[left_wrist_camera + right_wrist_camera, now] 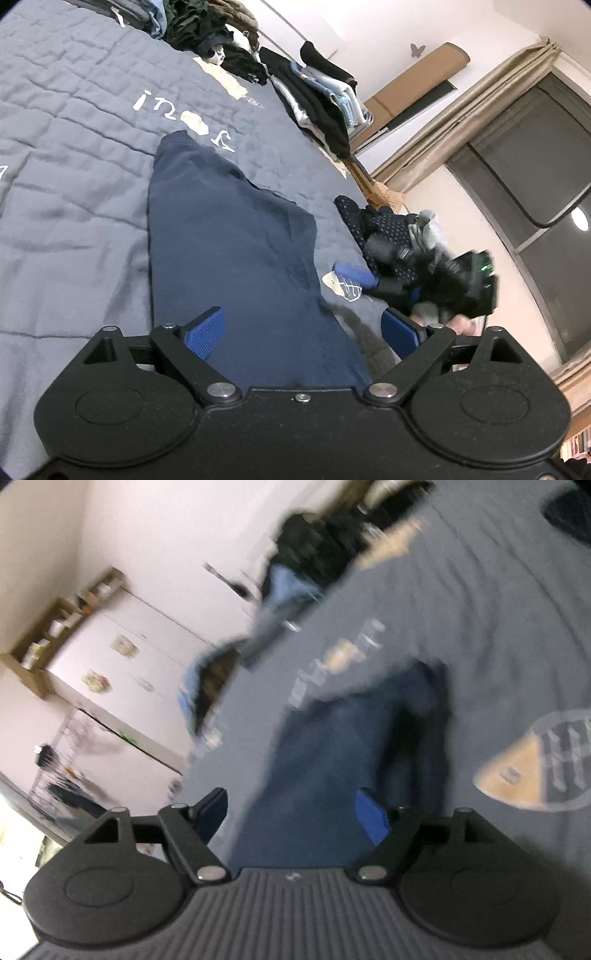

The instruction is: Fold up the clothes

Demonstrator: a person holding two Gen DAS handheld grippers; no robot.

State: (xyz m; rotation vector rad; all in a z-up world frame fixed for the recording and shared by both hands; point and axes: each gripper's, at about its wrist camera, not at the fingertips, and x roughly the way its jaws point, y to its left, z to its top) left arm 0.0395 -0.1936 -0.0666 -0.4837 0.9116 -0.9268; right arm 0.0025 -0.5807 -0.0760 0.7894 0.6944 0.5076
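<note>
The left tool (pixel 303 334) sits nearest, its blue pads spread wide and gripping nothing, poised over the near end of the navy garment (pixel 229 236). That garment lies as a long strip on the grey bed (pixel 66 177), probably laid flat so it can be folded along its length. The right tool (pixel 295 818), also spread and empty, hovers at the same end; its view is blurred. Other clothes (pixel 321 99) are heaped at the bed's far edge.

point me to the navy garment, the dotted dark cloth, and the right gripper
navy garment (pixel 229 236): left wrist view, middle of the flat cloth.
dotted dark cloth (pixel 388 229): left wrist view, middle of the crumpled bundle.
right gripper (pixel 291 812): right wrist view, midway between its blue-padded fingertips.
</note>
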